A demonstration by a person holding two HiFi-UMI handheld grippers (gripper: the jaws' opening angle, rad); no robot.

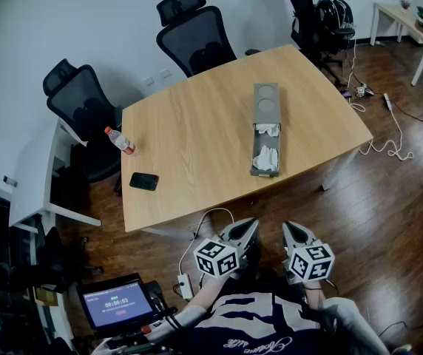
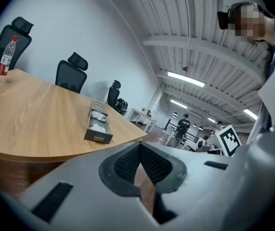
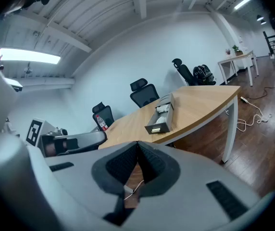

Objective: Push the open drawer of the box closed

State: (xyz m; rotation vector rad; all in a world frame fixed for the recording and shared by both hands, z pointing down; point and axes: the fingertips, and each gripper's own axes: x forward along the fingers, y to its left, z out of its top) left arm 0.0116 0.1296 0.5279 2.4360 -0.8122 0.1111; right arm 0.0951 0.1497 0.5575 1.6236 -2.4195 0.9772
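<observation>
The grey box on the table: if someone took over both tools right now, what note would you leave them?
Left tool: shut, empty, held short of the light wooden table.
Right tool: the same.
The long grey box lies on the table, its drawer pulled out toward you with white crumpled material inside.
Nothing done yet.
Still to do: reach over and push the drawer in.
</observation>
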